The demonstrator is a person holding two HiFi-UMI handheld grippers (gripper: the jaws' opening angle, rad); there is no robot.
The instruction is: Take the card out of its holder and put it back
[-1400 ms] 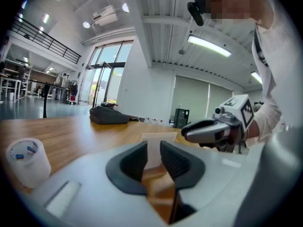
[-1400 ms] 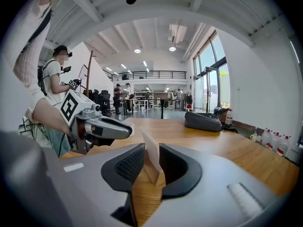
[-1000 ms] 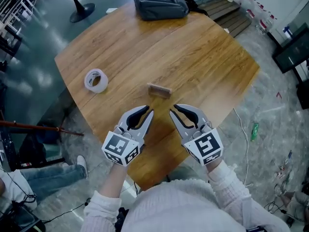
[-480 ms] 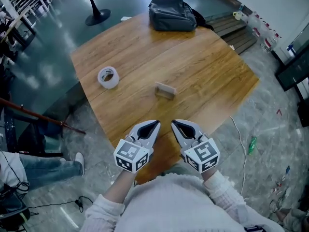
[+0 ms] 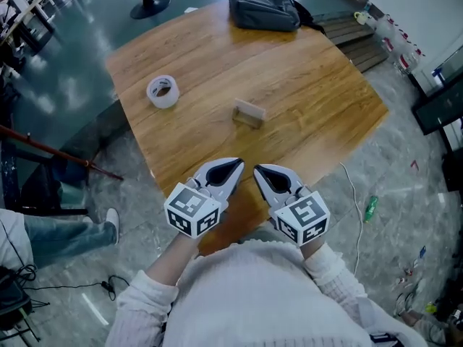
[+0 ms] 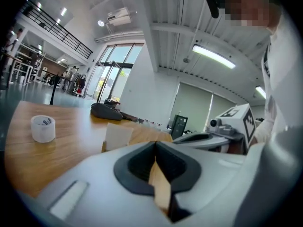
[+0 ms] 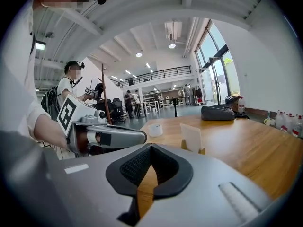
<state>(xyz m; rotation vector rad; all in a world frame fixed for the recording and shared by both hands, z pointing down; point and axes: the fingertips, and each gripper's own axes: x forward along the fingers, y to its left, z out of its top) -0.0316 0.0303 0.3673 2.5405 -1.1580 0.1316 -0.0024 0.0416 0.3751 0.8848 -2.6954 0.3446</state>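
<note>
a big open hall used as a lab or workshop: high beamed ceiling with strip lights (image 6: pixel 213 56), a railed mezzanine (image 7: pixel 161 72) at twelve o'clock, tall glazed doors (image 6: pixel 111 72) at ten, a polished grey floor (image 5: pixel 72 85) with loose cables (image 5: pixel 65 286) at eight o'clock from the wooden tabletop (image 5: pixel 304 85), and people (image 7: pixel 71 86) standing with equipment.

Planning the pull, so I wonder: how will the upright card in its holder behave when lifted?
The card looks thin, so probably light and bendy. Its holder is small and low, so it may slide or lift along unless steadied.
</note>
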